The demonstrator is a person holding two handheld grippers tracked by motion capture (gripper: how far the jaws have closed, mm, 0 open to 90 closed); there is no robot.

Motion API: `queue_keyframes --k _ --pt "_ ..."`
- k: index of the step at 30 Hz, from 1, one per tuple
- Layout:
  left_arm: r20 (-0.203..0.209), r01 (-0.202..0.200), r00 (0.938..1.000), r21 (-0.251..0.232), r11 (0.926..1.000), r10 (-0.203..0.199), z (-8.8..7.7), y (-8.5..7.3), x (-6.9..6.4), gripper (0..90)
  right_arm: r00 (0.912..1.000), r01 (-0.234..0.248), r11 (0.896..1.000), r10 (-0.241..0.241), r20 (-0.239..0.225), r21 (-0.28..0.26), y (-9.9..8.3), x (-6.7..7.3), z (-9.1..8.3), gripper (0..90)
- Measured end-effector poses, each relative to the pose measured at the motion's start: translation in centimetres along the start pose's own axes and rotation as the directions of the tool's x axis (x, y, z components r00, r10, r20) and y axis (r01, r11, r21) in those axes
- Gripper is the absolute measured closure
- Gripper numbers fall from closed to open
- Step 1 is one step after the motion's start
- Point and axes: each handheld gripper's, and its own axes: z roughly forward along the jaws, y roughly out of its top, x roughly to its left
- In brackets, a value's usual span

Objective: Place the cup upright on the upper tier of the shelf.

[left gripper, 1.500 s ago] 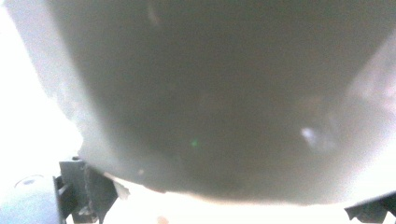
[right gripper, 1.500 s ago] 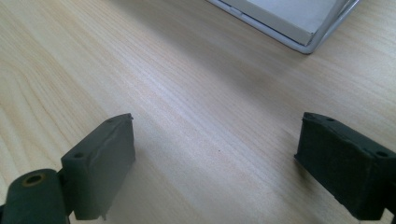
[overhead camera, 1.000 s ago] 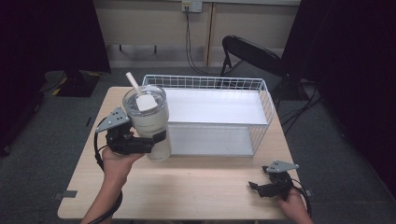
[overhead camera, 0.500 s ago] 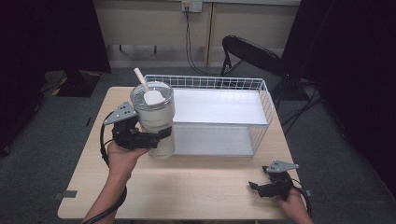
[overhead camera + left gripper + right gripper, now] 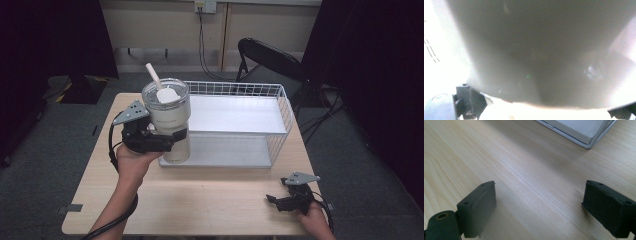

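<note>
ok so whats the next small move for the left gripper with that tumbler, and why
Probably carry it a little further right and forward, over the wire basket's rim, then lower it inside. The left gripper is clamped on the cream tumbler, which is held upright at the basket's front left corner, its base apparently still outside the wire. The right gripper rests open on the table, far off.

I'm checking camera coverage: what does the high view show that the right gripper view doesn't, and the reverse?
High view alone: the left hand-held gripper clamped around a cream tumbler, with a lid and straw, held up at the wire basket's front left corner; a black chair stands behind the table.

Right gripper view alone: a close look at the right hand-held gripper with its jaws wide apart and nothing between them.

Both: the wooden table and a corner of the basket.
</note>
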Motion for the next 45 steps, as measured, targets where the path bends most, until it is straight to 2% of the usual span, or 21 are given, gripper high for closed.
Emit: queue_keyframes --k 28,45 --pt "0.006 -0.028 0.9996 -0.025 0.9993 0.028 0.3 3.8 -0.7 10.2 1.0000 0.000 1.000 0.000 0.000 0.000 0.0 0.0 0.0 10.6" --pt "0.016 -0.036 0.9992 -0.029 0.9989 0.036 1.7 5.4 -1.0 10.3 1.0000 0.001 1.000 -0.001 0.001 -0.002 0.0 0.0 0.0 10.6"
